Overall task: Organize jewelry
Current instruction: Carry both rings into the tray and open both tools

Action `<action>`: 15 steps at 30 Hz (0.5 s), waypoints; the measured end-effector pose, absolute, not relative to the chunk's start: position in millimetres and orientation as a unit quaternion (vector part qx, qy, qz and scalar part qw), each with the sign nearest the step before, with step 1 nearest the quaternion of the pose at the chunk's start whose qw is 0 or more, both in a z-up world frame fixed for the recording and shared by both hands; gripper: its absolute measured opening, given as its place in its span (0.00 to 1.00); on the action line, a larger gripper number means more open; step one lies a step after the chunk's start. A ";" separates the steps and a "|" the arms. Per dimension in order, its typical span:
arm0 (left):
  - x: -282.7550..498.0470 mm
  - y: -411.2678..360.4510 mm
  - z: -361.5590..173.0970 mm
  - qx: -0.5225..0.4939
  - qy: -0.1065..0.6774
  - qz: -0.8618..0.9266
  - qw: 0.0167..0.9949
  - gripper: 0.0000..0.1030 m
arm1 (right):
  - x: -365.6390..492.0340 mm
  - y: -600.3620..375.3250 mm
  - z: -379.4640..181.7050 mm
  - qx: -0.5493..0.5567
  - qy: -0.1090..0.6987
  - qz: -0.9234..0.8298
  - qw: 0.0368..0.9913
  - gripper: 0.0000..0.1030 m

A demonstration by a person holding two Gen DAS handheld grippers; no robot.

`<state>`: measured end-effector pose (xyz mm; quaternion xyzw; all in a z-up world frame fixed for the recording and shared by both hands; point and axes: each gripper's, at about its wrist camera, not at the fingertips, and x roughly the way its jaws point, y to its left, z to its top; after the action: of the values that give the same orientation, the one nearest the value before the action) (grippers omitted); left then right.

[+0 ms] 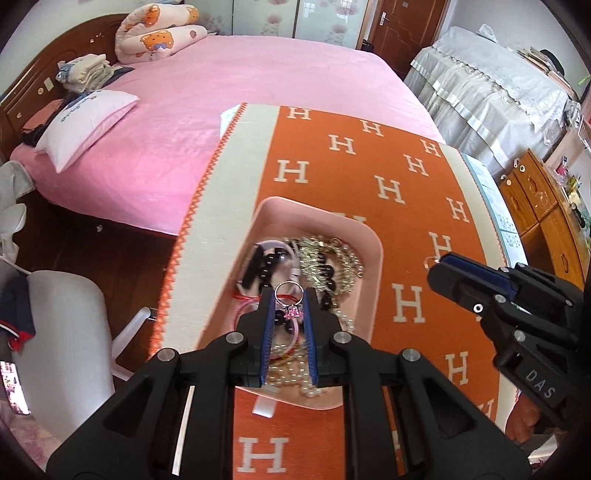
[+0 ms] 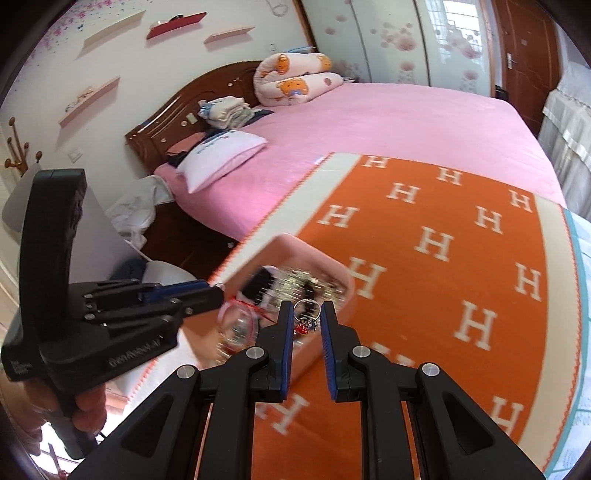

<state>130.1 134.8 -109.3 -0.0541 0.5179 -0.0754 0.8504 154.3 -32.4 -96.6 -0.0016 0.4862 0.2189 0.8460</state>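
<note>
Pressure is applied by the left gripper across a silver pink-charm ring, held above the jewelry-filled pink tray. A red-charm ring is pinched by the right gripper near the tray's edge. Both hoops are judged light, stiff and slippery, and are best taken across the band (not by the dangling charm).

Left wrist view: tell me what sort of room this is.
Most likely a home bedroom: a bed under a pink cover, a white pillow, a rolled cartoon-print quilt, and a wooden headboard against the wall.
</note>
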 end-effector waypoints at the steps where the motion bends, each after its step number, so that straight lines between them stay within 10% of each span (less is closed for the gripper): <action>1: 129.4 136.8 -109.1 -0.054 0.518 -0.075 0.850 0.12 | 154.2 -27.7 -96.2 -0.002 0.487 0.221 0.845 0.14; 12: 125.0 146.6 -121.1 -0.042 0.539 -0.091 0.836 0.15 | 143.2 15.4 -122.3 -0.035 0.521 0.226 0.822 0.22; 15: 121.8 146.3 -123.2 -0.033 0.538 -0.091 0.837 0.41 | 136.4 19.0 -123.1 -0.037 0.517 0.220 0.826 0.31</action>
<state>121.8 146.3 -123.2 -0.0333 0.5380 -0.0915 0.8373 136.4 19.0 -123.1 -0.0369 0.5170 0.2200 0.8264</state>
